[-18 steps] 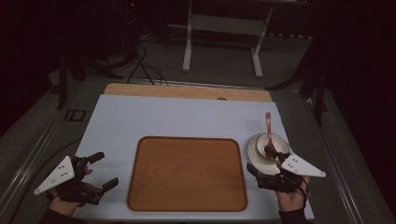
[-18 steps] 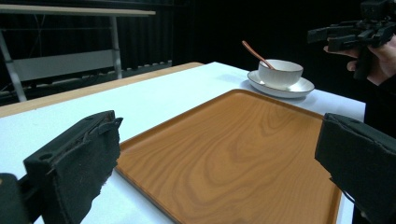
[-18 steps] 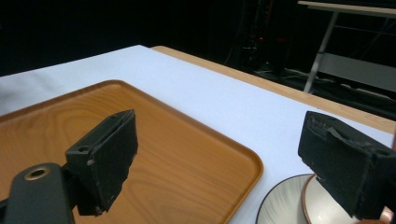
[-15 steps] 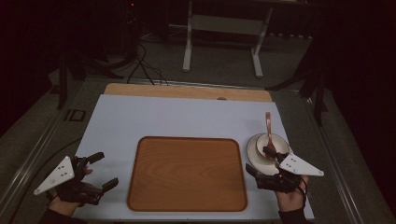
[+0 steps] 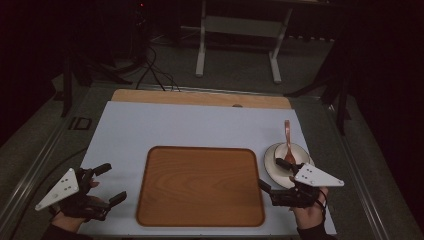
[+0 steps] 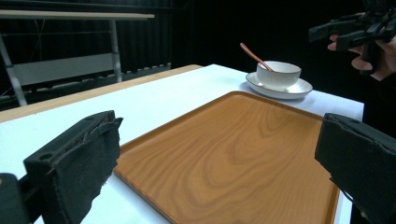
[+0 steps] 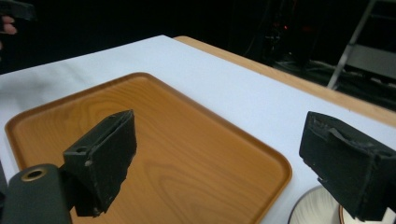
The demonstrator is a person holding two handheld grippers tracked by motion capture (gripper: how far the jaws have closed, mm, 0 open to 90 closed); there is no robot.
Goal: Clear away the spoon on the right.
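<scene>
the right gripper [image 5: 280, 176] hangs with its jaws spread wide and nothing between them, close by the near rim of the white saucer [image 5: 273, 165] at the right edge of the worktop [image 5: 200, 125]. it looks set for taking the saucer, or the white bowl [image 5: 290, 152] that stands on it, and the wooden tray [image 5: 200, 185] just beside the saucer, bare and lying against the worktop's near edge, is a likely place for them. that is a guess from the layout, not something seen. a copper-coloured spoon [image 5: 287, 134] leans in the bowl, its handle pointing toward the far edge, so the bowl would have to be lifted level or the spoon may tip out.

the left gripper [image 5: 109, 182] is likewise released, jaws apart and empty, held near the worktop's near left corner and apart from the tray's left rim; it seems to be waiting rather than working.

in the high view the right gripper's grey plate and jaw cover part of the saucer's near rim, so whether a jaw touches the saucer cannot be told. in the right gripper view just a sliver of the saucer [image 7: 313, 210] peeks out at the bottom, under the right-hand jaw. the inside of the bowl is hard to make out, and the left gripper view shows only its outer wall, so whether it holds anything is unknown. the room beyond the far edge is dark.
</scene>
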